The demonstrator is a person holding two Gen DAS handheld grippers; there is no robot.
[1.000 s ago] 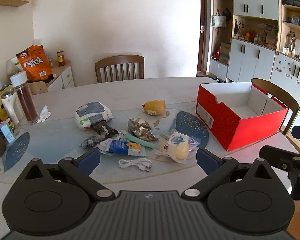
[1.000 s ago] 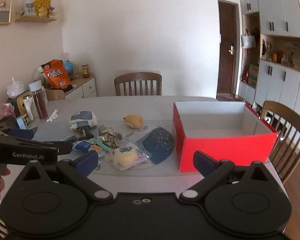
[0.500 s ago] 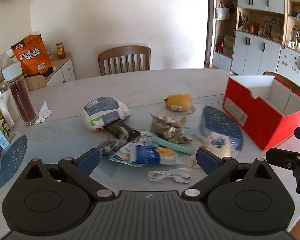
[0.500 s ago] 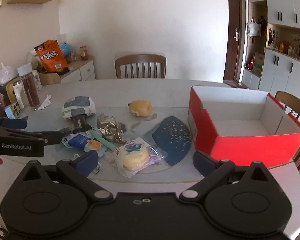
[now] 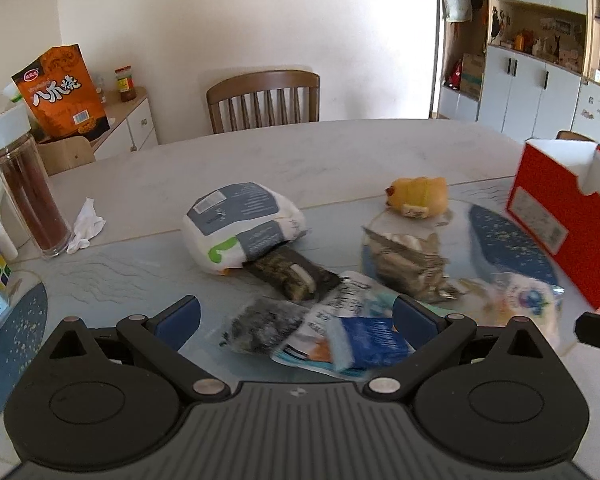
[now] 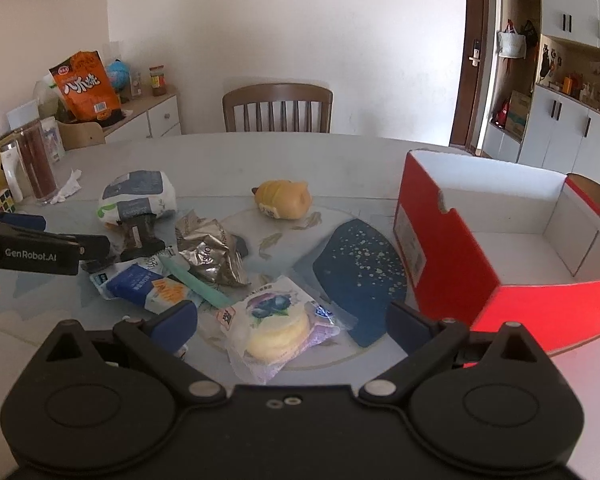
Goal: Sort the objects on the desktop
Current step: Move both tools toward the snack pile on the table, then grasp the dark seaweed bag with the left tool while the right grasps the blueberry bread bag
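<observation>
The left tongs stand wide open and empty above the near edge of the litter on the worktop, and the right tongs are likewise spread wide with nothing between them. Between the left fingers lie a dark crumpled packet and, just to its right, a blue and white sachet, both low under the tips and blurred. Between the right fingers lies a clear-wrapped round cake, closest of all to that pair. Beyond these sit a crumpled silver foil wrapper, a pale green stick and a dark blue speckled mat. Farther back are a white and grey pouch and a small yellow toy. The open red box, white inside, stands at the right, well apart from the left tongs and just beyond the right tongs' right finger.
</observation>
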